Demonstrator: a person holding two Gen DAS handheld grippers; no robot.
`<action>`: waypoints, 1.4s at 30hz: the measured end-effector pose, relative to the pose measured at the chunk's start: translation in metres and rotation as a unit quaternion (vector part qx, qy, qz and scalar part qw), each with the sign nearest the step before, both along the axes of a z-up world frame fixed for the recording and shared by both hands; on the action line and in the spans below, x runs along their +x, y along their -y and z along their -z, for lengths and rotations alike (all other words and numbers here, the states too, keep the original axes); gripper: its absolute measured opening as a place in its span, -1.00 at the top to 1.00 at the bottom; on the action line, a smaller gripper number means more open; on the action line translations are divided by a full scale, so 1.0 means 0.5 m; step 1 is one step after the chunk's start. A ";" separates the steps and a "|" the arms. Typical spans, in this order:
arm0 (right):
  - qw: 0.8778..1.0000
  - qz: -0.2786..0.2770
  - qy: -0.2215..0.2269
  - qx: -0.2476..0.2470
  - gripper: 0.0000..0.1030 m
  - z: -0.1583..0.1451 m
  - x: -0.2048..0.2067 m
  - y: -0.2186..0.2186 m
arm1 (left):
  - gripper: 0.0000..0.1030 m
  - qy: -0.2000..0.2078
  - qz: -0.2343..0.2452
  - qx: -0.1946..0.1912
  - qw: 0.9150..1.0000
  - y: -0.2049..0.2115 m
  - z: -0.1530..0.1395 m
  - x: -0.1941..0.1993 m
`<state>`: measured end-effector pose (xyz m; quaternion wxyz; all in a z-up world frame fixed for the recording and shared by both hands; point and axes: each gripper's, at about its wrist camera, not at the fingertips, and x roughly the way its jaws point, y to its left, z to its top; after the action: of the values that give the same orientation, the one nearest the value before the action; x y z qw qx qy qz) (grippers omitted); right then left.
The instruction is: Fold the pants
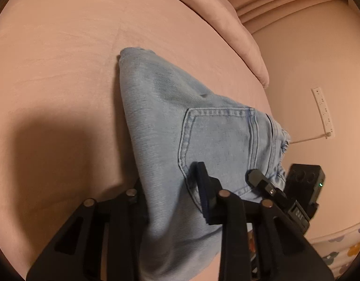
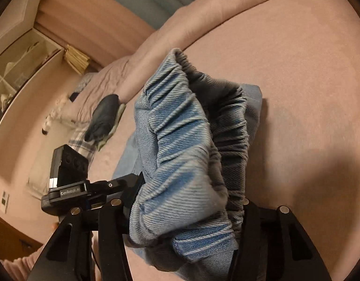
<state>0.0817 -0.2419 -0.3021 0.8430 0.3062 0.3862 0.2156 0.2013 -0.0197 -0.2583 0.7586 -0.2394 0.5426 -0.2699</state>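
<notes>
Denim pants [image 1: 203, 126] lie bunched on the pink bed [image 1: 62, 58], both grippers holding them near the bed's near edge. Left gripper [image 1: 170, 199] has its jaws closed on cloth beside the back pocket [image 1: 222, 145]; right gripper [image 2: 187, 210] has its jaws clamped on the gathered elastic waistband [image 2: 231, 145]. Waist end is lifted, far end resting on the bed toward the pillow [image 1: 238, 35]. Looks mid-fold: pants seem already doubled lengthwise (layers hard to count), one or more cross folds and flattening probably left. Dark clothes [image 2: 105, 117] sit beyond the pants, apart.
</notes>
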 end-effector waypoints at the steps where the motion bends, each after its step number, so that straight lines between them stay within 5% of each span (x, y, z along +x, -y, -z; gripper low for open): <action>1: 1.000 0.003 0.003 -0.013 -0.02 -0.006 -0.004 -0.001 | 0.48 0.008 0.000 0.012 1.000 0.004 -0.006 -0.003; 6: 0.996 0.002 0.045 -0.076 0.04 -0.058 -0.021 -0.026 | 0.61 0.066 0.009 0.061 0.996 0.045 -0.049 -0.029; 13: 0.992 -0.006 0.073 -0.104 0.04 -0.099 -0.035 -0.032 | 0.66 0.113 0.005 0.102 0.988 0.033 -0.077 -0.049; 28: 0.981 -0.034 0.105 -0.159 0.04 -0.165 0.005 -0.111 | 0.66 0.145 -0.022 0.098 0.984 -0.069 -0.121 -0.020; 42: 0.979 -0.034 0.115 -0.167 0.04 -0.184 0.125 -0.148 | 0.66 0.155 -0.030 0.105 0.982 -0.106 -0.134 0.100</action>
<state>0.1441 -0.1681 -0.2102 0.9133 0.1214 0.3271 0.2103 0.2512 0.0334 -0.1912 0.8622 -0.1296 0.4363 -0.2223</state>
